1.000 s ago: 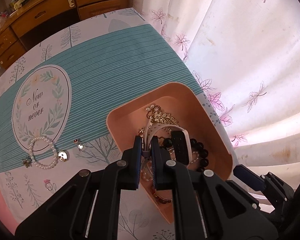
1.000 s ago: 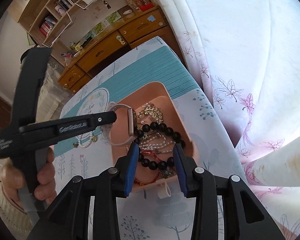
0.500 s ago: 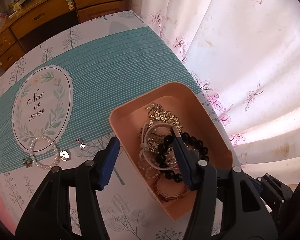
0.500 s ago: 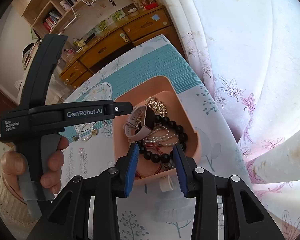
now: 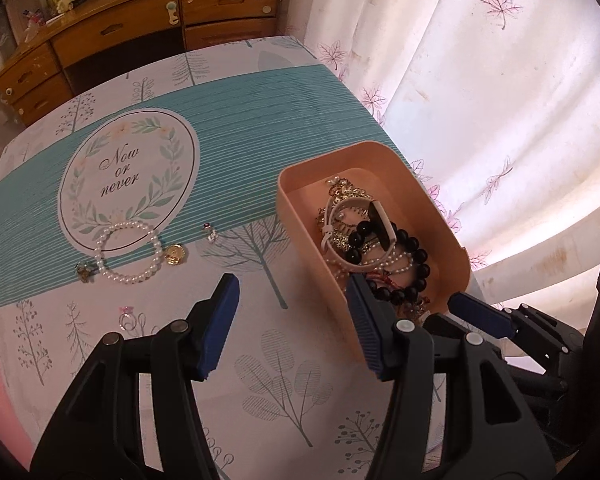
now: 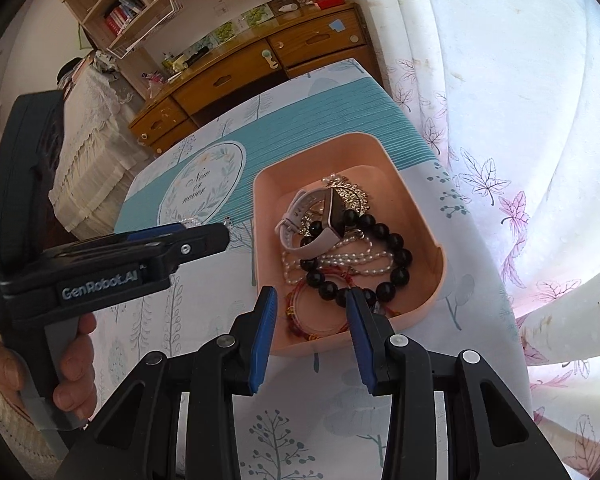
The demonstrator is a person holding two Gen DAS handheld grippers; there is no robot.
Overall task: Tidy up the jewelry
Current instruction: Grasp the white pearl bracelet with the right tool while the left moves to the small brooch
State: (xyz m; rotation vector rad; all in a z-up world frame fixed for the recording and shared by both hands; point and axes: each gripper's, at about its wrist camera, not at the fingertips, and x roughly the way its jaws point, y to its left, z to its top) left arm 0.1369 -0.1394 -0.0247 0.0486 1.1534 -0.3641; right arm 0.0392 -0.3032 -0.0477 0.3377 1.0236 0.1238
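Hovering with jaws spread and nothing between them, the left tongs [image 5: 292,308] sit just off the near left corner of the peach tray [image 5: 452,248], while the right tongs [image 6: 312,320] hang equally wide and empty over the tray's near rim. Inside the tray, ahead of both tongs, lie a pale-strapped watch [image 6: 320,224], a black bead bracelet [image 6: 396,256], a string of small pearls [image 6: 340,258], a red cord bracelet [image 6: 320,312] and a gold ornament [image 5: 348,192], all tangled together.

By my judgement the step in hand is fetching the next loose piece. Ahead and to the left of the left tongs, on the desk [image 5: 260,360], rest a pearl bracelet [image 5: 128,252], a gold round charm [image 5: 175,255], a small earring [image 5: 210,232], a dark little trinket [image 5: 83,271] and a ring [image 5: 127,318]. The next move likely calls for swinging the left tongs over one of these and pinching low, since the small ones lie flat.

A tree-print cloth with a teal band and a "Now or never" wreath covers the desk; a leaf-patterned curtain [image 5: 480,80] hangs to the right, wooden drawers [image 5: 140,28] beyond.
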